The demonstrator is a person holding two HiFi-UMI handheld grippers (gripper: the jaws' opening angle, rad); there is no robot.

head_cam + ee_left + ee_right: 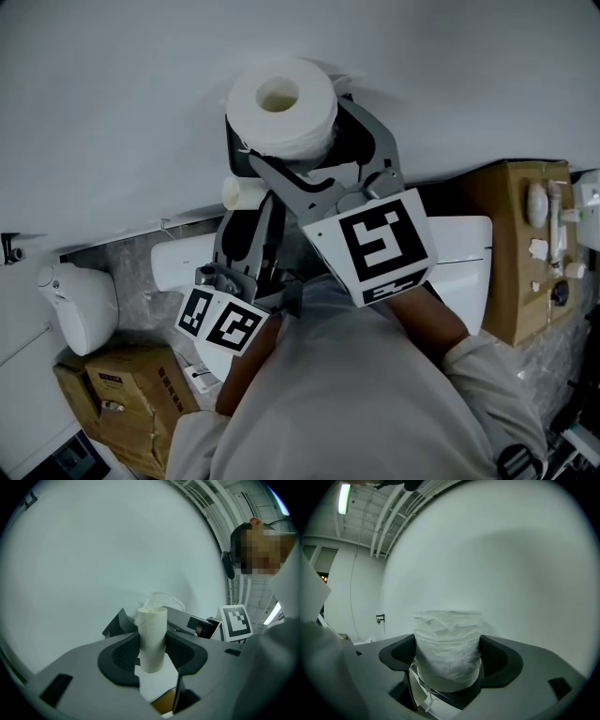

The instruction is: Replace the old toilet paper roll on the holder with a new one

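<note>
**A:** Start close in. What has the left gripper got?

**B:** The left gripper [152, 652] is clamped on the bare cardboard tube [152, 632] and holds it upright between its pads. So the old one is already off the holder.

**A:** And further out?

**B:** The right gripper [447, 665] reaches to the wall [112, 112]. The new roll [281, 101] stands on end between its fingers, right against the dark holder [234, 145]. The fingers are spread wide and the pads look just clear of the paper. They sit so close to its sides, though, that I wouldn't swear to it.

**A:** Which step is this, then?

**B:** The letting-go, I'd say, with the new roll set in its place.

**A:** And what does the next move call for?

**B:** Draw the right gripper straight back, taking care not to snag the loose outer wraps or tip the roll. Then check that it sits firm on the holder. After that, only the cardboard tube needs carrying off.
</note>
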